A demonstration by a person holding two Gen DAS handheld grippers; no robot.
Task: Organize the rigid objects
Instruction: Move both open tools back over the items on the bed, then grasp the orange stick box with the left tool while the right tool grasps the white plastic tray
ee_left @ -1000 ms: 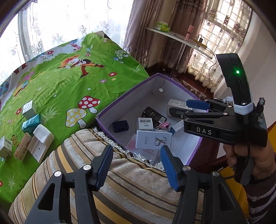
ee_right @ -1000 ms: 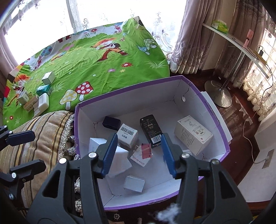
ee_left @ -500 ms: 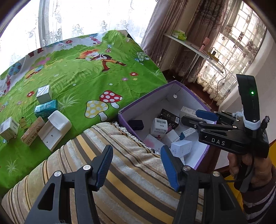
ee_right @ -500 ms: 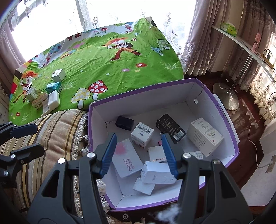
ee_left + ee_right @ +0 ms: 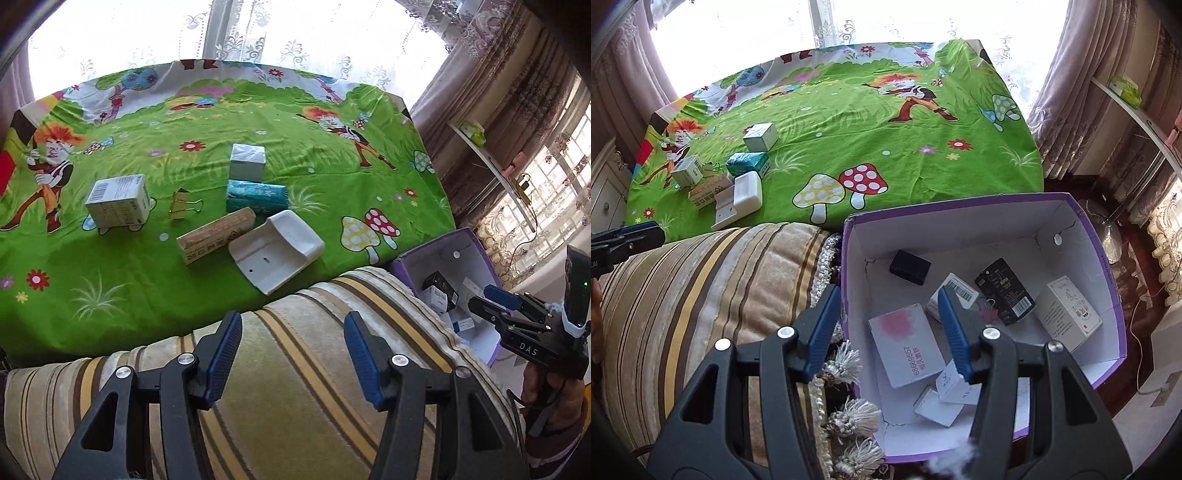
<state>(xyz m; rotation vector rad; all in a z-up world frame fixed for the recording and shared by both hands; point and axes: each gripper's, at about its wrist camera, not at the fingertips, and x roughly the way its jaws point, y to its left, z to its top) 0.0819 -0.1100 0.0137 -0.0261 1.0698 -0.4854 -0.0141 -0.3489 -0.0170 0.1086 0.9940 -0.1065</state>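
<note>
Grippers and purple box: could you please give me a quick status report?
Left gripper and right gripper open, empty. Purple box part-filled; six items on green cloth. Striped cushion lies between.

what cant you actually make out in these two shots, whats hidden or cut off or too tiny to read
- Left wrist view: most of the purple-rimmed white cardboard box is hidden behind the striped beige cushion and the right claw.
- Right wrist view: the left claw is cut off by the left edge.
- Right wrist view: a small white carton in the box is partly covered by a claw finger.
- Both views: print on the long tan carton is too small to read.
</note>
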